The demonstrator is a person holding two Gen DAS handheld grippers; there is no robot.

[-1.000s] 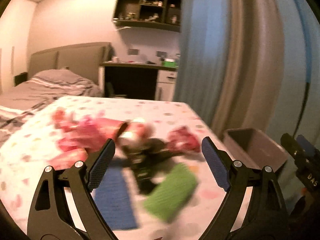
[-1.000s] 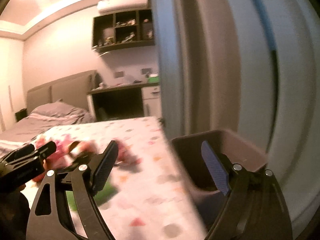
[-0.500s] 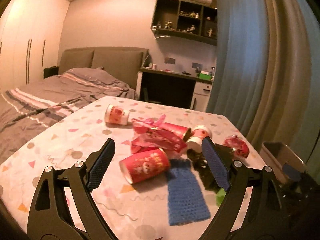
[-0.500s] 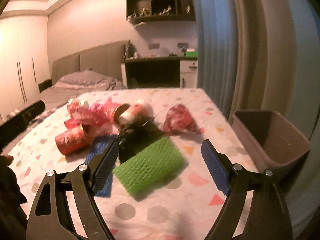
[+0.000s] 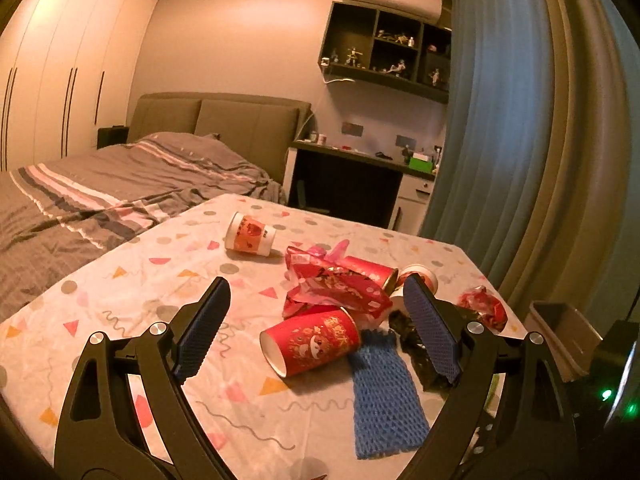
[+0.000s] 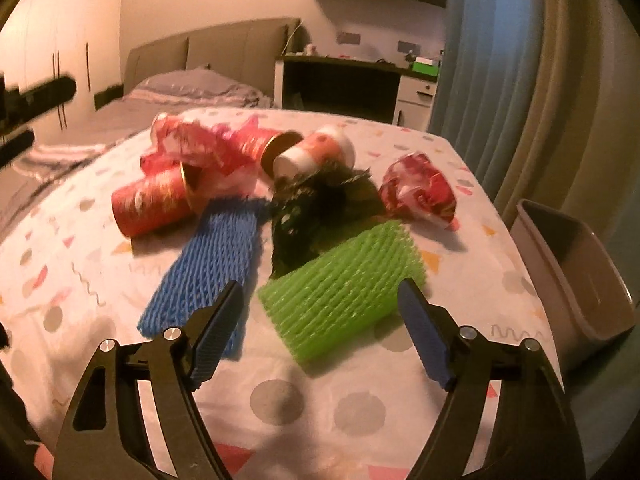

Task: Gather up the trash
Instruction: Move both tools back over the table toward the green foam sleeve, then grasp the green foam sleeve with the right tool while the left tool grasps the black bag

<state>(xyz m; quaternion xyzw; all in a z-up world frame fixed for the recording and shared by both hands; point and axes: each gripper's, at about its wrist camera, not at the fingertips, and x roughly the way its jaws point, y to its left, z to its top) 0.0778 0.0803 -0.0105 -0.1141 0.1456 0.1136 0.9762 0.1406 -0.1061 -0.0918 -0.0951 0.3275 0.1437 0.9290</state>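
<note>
Trash lies in a heap on the patterned tablecloth (image 6: 280,400). My right gripper (image 6: 320,288) hovers low over the green foam net (image 6: 340,292); its jaws are closing, the net's near end lies between the fingertips, and the pads do not touch it. To its left is a blue foam net (image 6: 212,264), behind it a black wrapper (image 6: 312,216). My left gripper (image 5: 318,288) stands open and empty above a red paper cup (image 5: 312,344) on its side, with crumpled red wrappers (image 5: 332,284) behind it.
A grey-brown bin (image 6: 580,280) stands off the table's right edge, below the curtain (image 5: 500,140). A white-and-orange cup (image 5: 250,234) lies alone farther back. A crumpled red ball (image 6: 420,192) sits near the right edge. A bed (image 5: 100,184) is on the left.
Both views swung from the curtain and bin round to the trash heap. The right gripper sank and closed in on the green net, its jaws slightly narrower. The left gripper has hardly moved lately.
</note>
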